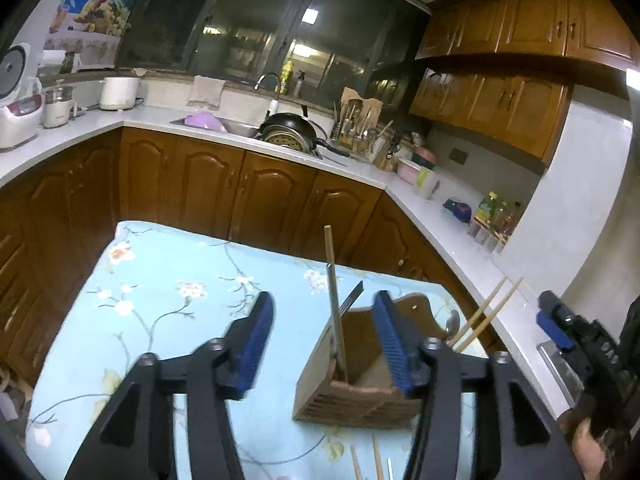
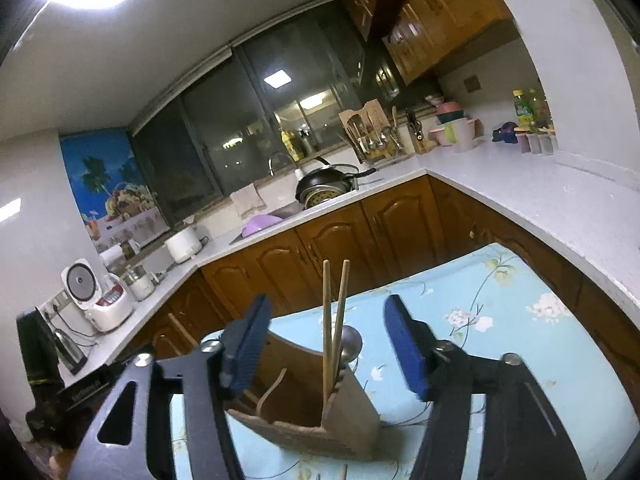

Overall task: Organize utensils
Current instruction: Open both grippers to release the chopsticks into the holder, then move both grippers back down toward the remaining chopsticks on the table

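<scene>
Hovering with both blue-padded grippers, left (image 1: 324,344) and right (image 2: 326,348), spread and empty, we judge the job half done: loose wooden chopsticks (image 1: 366,462) lie nearest; beyond, brown wooden holder (image 1: 360,380) on the floral tablecloth (image 1: 172,280) keeps chopsticks, fork, spoon upright.

Light-blue floral tablecloth (image 1: 168,280), brown wooden utensil holder (image 1: 360,396), blue fingertips (image 1: 256,340)

Home kitchen: wooden cabinets (image 1: 256,188), sink (image 1: 236,127) with pans, rice cooker (image 2: 98,294), white countertop (image 2: 560,196).
</scene>
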Tool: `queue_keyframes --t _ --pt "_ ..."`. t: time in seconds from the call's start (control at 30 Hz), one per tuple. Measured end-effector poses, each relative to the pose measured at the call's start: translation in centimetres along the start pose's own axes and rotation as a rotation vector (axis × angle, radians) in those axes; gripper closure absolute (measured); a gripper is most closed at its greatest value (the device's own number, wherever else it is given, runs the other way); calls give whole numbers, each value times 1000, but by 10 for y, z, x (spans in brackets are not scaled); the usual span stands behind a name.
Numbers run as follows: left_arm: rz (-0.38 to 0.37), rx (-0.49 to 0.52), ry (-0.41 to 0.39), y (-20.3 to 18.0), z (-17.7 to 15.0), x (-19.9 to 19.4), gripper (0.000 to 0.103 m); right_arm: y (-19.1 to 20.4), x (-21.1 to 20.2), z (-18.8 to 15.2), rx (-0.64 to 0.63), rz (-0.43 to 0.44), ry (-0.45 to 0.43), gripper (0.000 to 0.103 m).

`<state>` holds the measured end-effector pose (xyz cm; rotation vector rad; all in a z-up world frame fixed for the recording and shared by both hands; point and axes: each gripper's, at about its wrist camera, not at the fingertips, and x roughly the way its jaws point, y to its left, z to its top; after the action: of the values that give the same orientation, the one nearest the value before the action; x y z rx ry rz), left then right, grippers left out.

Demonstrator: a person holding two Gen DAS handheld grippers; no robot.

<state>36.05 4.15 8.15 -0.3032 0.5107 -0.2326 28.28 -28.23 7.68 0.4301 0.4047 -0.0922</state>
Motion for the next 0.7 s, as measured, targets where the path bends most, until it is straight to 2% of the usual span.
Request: queue_keyframes --t 0.07,0.13,0.27,0.7 --pt "17 2 -11 2 -7 -14 27 -1 -15 -3 2 7 -18 19" --pt "38 -8 -15 6 -17 -31 22 -1 -29 -8 3 10 -33 5" --pt "40 -10 22 8 -41 -57 20 -1 -53 -26 1 10 -30 4" --pt "63 35 137 -4 -104 -136 20 4 -109 -108 -61 -8 103 3"
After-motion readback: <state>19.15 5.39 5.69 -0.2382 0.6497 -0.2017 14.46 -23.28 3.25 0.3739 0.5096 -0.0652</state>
